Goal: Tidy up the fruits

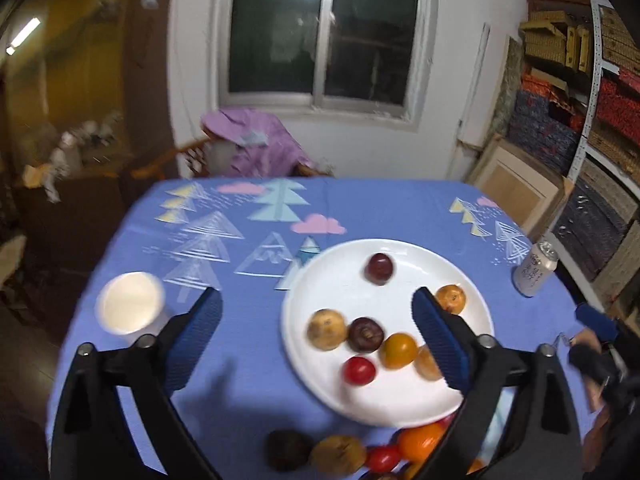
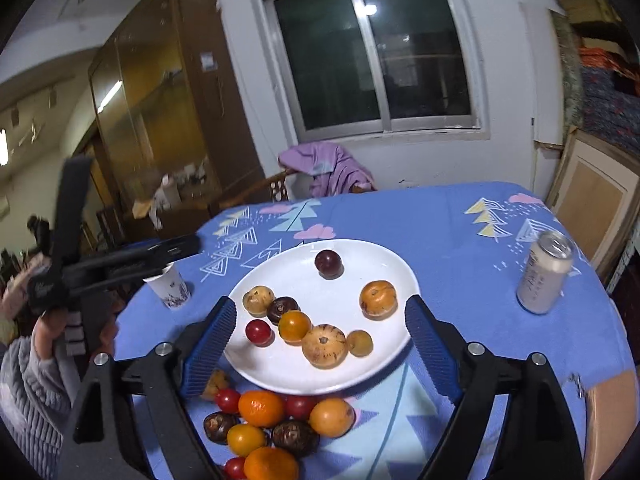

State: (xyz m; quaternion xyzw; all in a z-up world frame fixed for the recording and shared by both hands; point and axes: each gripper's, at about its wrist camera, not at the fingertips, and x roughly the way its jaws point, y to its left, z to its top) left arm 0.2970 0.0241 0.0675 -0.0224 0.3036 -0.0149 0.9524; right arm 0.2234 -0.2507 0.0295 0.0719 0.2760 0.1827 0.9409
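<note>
While both pairs of blue fingers (image 2: 432, 344) are standing wide apart with nothing between them, the right gripper (image 2: 320, 344) is hovering over the near rim of the plate (image 2: 352, 380) and the left gripper (image 1: 316, 340) is hanging over its left edge. Eight fruits are sitting on the plate; a pile (image 2: 272, 420) is lying on the cloth (image 2: 460, 240) just in front of it. Judging by this, the task is partway along, between placements. Next, a gripper needs to drop to the pile, straddling one fruit, perhaps the orange (image 2: 262, 408), without nudging its neighbours.
</note>
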